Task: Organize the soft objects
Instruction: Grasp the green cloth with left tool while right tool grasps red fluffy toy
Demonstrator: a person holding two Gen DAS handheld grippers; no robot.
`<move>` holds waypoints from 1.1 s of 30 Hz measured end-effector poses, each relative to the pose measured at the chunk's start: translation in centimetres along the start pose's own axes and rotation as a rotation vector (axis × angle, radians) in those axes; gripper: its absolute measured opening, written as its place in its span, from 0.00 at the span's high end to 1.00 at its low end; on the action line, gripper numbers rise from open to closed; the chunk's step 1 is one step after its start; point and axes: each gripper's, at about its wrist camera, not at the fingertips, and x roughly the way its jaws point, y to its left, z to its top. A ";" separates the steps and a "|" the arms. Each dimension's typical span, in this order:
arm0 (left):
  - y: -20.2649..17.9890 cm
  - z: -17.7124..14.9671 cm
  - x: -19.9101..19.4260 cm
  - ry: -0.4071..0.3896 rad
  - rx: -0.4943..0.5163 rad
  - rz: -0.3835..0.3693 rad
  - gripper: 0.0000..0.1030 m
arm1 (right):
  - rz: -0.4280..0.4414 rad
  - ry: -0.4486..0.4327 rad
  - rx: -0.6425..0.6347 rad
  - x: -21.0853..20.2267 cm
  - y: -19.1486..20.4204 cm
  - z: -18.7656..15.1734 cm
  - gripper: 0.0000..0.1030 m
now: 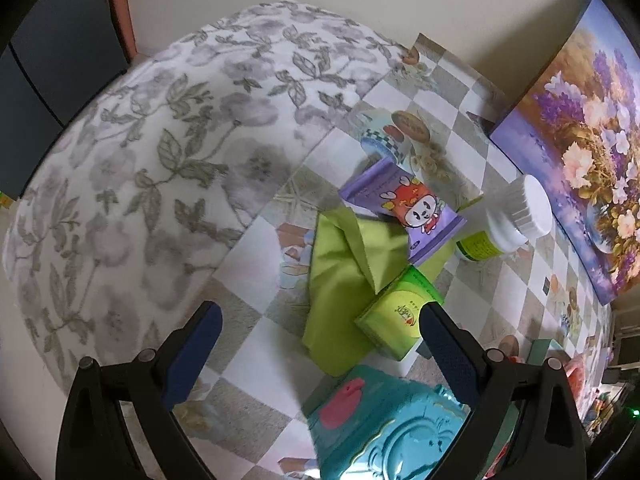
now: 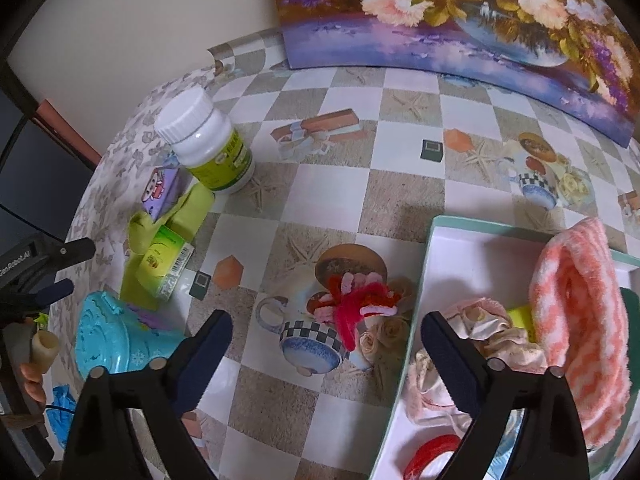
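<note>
In the right wrist view a red and pink fuzzy pipe-cleaner bundle (image 2: 354, 300) lies on the checked tablecloth just ahead of my open right gripper (image 2: 328, 330), apart from both pads. A teal-rimmed white box (image 2: 430, 248) to its right holds a pink checked towel (image 2: 580, 312) and a beige cloth (image 2: 484, 324). In the left wrist view my left gripper (image 1: 322, 326) is open above a crumpled green cloth (image 1: 340, 268). A small green carton (image 1: 394, 320) rests on that cloth beside the right finger (image 1: 448, 348). Nothing is held.
A purple cartoon box (image 1: 416, 208), a white-capped bottle (image 1: 504, 220) and a teal plastic toy (image 1: 384, 428) crowd the green cloth. A grey floral fabric (image 1: 160, 140) covers the left side. A flower painting (image 2: 460, 12) leans at the back. A red tape ring (image 2: 432, 456) lies in the box.
</note>
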 end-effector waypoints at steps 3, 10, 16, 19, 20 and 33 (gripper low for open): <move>0.1 0.1 0.6 -0.001 -0.012 -0.022 0.04 | 0.004 0.007 -0.003 0.5 0.1 0.0 0.11; 0.7 0.6 2.2 0.020 -0.004 0.008 0.04 | 0.009 0.013 -0.010 1.2 0.2 0.2 0.15; 1.9 1.3 3.3 0.022 -0.028 -0.001 0.04 | 0.004 0.036 -0.011 2.4 0.2 0.5 0.18; 2.2 1.5 4.2 0.033 -0.032 0.003 0.04 | -0.001 0.037 -0.019 2.8 0.2 0.8 0.19; 2.2 1.5 4.5 0.039 -0.032 0.003 0.04 | -0.004 0.037 -0.024 2.9 0.3 0.9 0.19; 0.0 1.4 6.6 0.080 0.037 -0.028 0.23 | -0.019 0.081 -0.061 5.1 1.4 1.3 0.41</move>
